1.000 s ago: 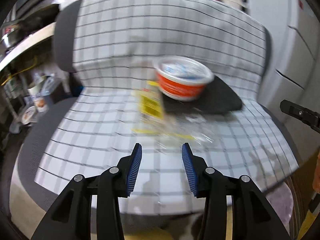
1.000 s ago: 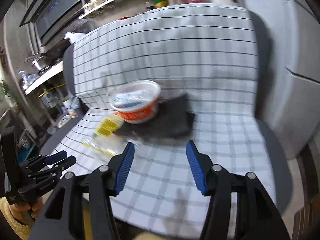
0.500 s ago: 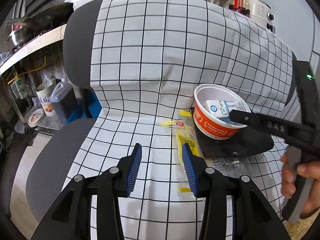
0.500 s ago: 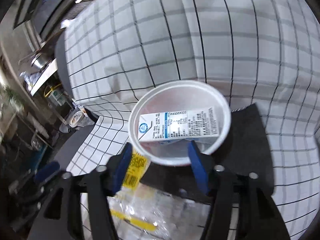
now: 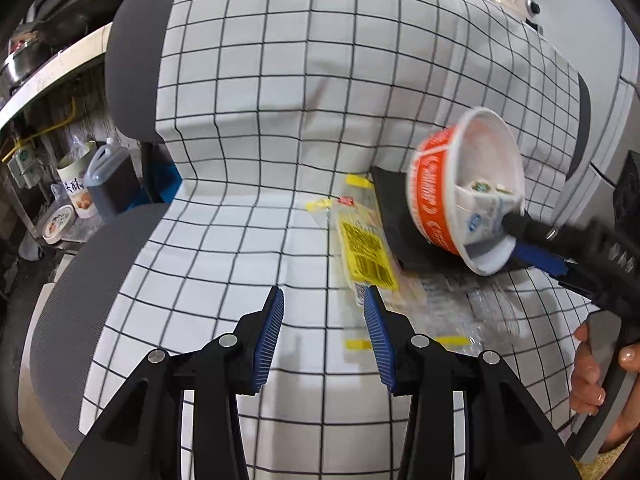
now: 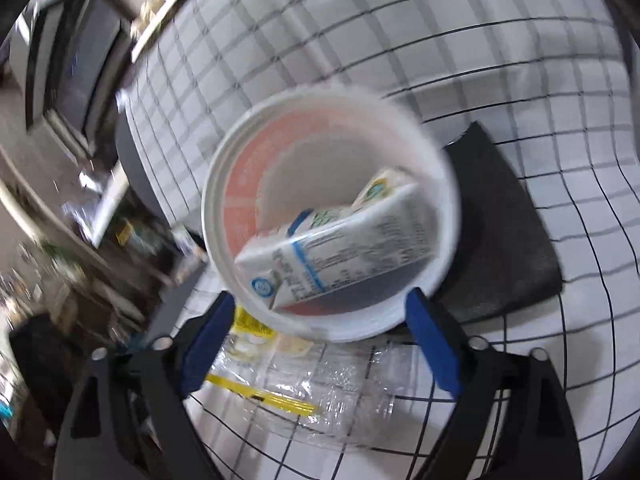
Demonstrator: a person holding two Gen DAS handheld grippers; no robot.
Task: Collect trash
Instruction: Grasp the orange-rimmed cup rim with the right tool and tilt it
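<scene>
both grippers forward, right one spreading

my left gripper (image 5: 323, 320) points forward and down, its jaws parted to a middling gap with nothing between the blue pads. my right gripper (image 6: 320, 320) is rolled over to one side and its jaws are opening wide, the pads standing at either side of a bowl's rim (image 6: 360, 332). my right hand (image 5: 596, 372) wraps the grey handle, fingers curled round it.
</scene>
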